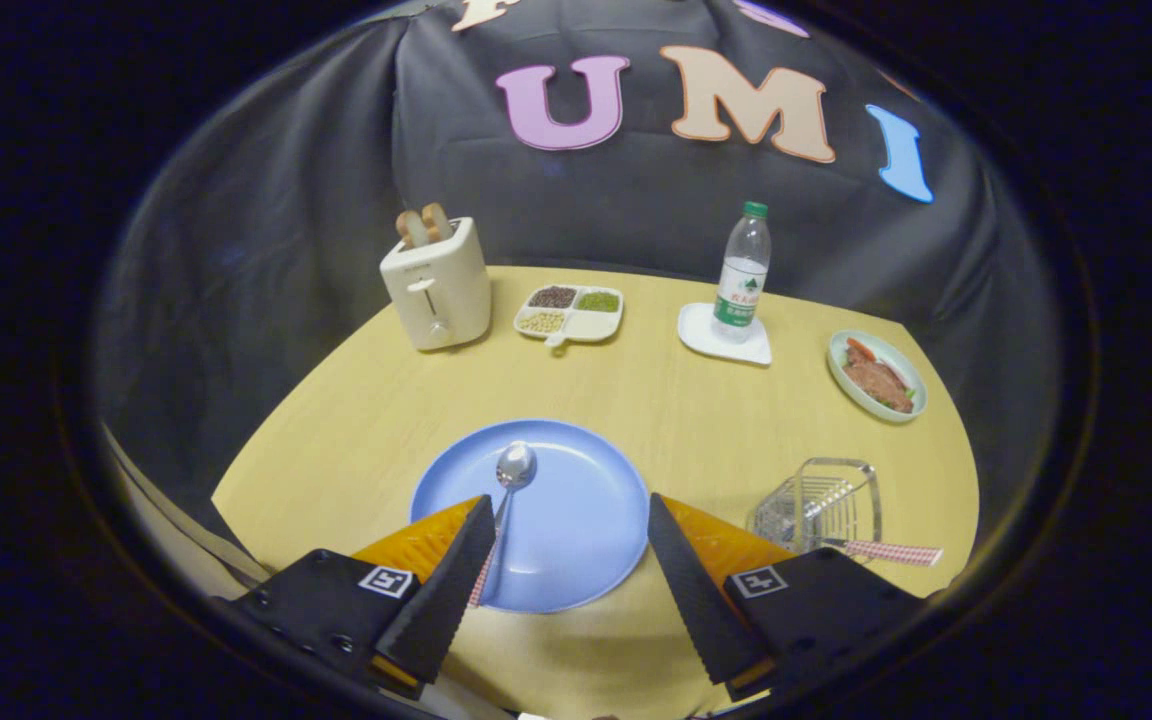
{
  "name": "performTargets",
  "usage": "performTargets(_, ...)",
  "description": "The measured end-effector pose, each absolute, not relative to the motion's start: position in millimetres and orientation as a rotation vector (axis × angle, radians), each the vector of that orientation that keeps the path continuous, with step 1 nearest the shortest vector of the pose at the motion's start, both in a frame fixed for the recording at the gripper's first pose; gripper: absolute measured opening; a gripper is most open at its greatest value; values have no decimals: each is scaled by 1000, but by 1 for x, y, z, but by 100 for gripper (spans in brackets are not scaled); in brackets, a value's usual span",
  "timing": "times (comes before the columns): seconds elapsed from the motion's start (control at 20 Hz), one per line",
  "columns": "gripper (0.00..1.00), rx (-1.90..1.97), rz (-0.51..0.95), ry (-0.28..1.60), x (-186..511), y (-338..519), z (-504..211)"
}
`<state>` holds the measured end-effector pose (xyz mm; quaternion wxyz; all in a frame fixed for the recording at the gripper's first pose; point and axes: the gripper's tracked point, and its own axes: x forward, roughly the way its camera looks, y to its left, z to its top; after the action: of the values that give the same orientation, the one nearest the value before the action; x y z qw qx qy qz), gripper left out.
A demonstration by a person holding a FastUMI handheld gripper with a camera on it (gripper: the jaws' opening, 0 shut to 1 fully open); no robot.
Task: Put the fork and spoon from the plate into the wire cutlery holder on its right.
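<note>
Right now the gripper [571, 545] hovers over the near part of the blue plate [576, 520], jaws spread wide and holding nothing. One spoon [514, 468] lies on the plate's left half, bowl at the far end, toward the upper part of the frame. Its handle runs back toward the camera and slips behind the left finger [446, 590], with a bit of red-checked handle showing beside that finger. So the spoon's long axis runs roughly along the fingers, not across them, and it sits off-centre, hard against the left finger rather than midway in the gap.

The wire cutlery holder [821, 500] stands right of the plate, just beyond the right finger [696, 590]. A red-checked handle [891, 551] sticks out of it toward lower right — probably the fork, already delivered; its head is hidden.

Judgement: the spoon is what remains, and the grab likely needs a small shift left — otherwise the left finger may come down on the handle.
</note>
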<state>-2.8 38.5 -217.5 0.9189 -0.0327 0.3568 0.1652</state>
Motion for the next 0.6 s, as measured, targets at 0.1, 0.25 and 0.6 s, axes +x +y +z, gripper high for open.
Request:
performTargets(0.1,99,-80,352,745,-9,52,-230)
performTargets(0.25,99,-110,354,785,-15,65,-252)
performTargets(0.6,99,-187,380,883,-28,86,-290)
